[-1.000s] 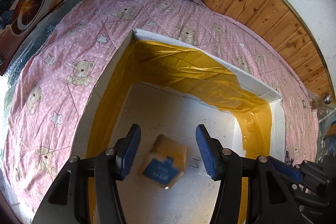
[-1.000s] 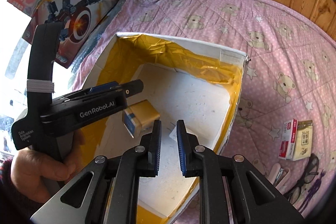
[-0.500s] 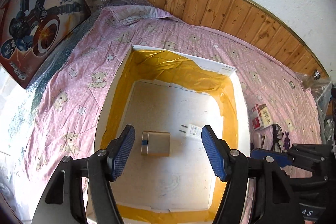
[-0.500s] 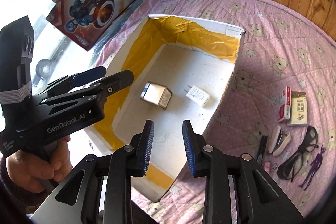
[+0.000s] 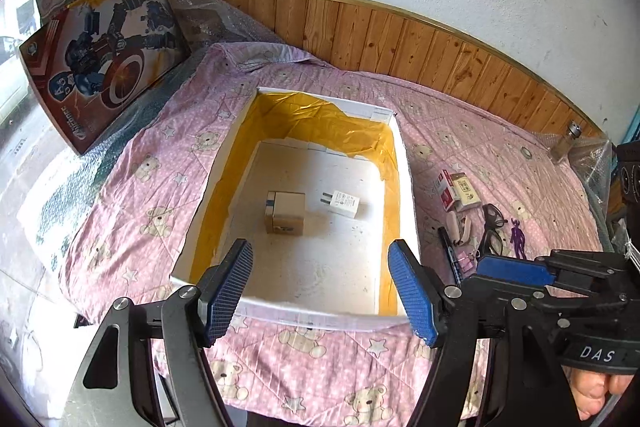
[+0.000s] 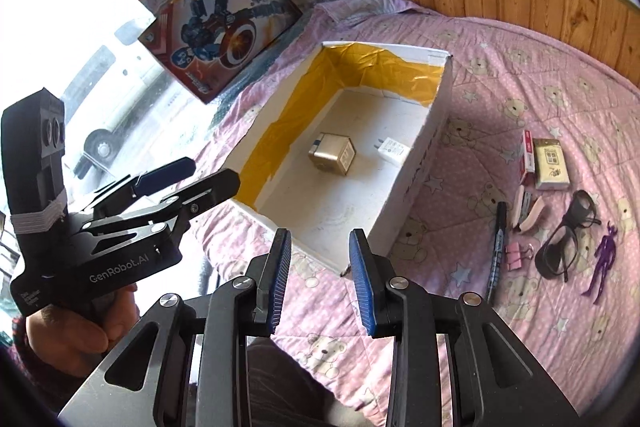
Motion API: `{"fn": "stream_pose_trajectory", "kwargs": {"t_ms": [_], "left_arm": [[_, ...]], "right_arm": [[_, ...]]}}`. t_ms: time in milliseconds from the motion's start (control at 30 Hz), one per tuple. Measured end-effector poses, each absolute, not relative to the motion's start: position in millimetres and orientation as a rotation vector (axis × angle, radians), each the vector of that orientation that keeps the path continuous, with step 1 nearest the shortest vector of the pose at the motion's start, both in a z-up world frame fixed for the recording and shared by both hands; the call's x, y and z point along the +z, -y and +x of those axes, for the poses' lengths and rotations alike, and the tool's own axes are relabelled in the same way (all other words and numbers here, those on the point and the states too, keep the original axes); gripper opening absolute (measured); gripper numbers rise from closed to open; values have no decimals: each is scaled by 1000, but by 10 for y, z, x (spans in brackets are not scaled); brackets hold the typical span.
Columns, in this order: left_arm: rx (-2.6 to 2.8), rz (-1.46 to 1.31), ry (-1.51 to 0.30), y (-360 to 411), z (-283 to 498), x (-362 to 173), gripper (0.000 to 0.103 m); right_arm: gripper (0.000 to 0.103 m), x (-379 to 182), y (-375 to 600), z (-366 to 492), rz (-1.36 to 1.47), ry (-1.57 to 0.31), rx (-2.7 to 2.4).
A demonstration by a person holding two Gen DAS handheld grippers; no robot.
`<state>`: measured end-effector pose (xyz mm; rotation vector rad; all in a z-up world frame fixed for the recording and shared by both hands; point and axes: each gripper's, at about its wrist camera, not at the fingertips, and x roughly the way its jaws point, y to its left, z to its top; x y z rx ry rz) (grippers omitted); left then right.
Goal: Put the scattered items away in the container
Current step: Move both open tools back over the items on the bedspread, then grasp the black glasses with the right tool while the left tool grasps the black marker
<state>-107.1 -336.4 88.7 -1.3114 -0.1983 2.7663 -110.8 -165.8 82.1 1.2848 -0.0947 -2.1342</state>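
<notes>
A white box lined with yellow tape sits on a pink bear-print quilt. Inside lie a small gold carton and a white plug charger. My left gripper hangs open above the box's near rim, empty; it also appears as the left gripper at the left of the right wrist view. My right gripper is open and empty above the quilt in front of the box. To the right of the box lie two small packets, a marker, a pink clip, glasses and a purple figure.
Two toy boxes lean against the wall at the back left, over bubble wrap. Wooden panelling runs behind the bed. A small jar stands at the far right. A person's hand holds the left gripper's handle.
Both grippers have pulled up and back out of the box. The gold carton came to rest on the box floor. The right gripper's jaws have spread from nearly closed to open.
</notes>
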Motion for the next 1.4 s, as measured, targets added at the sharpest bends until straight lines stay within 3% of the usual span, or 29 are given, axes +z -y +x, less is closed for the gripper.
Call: {"fn": "stream_pose_trajectory", "kwargs": {"t_ms": [267,800,1400], "left_arm": [[2742,-1286,228,3166,-710,883,71],[2507,-1370,-31,2176,-683,583,72],[2303,-1553,18,1412,-1477,-231,72]], "right_arm": [[33,678,1139,-833,1300,250,-2184],[36,-26,-90,-625,1427,675,-2285],[38,-327,-504,-1267,1532,750,-2325]]}}
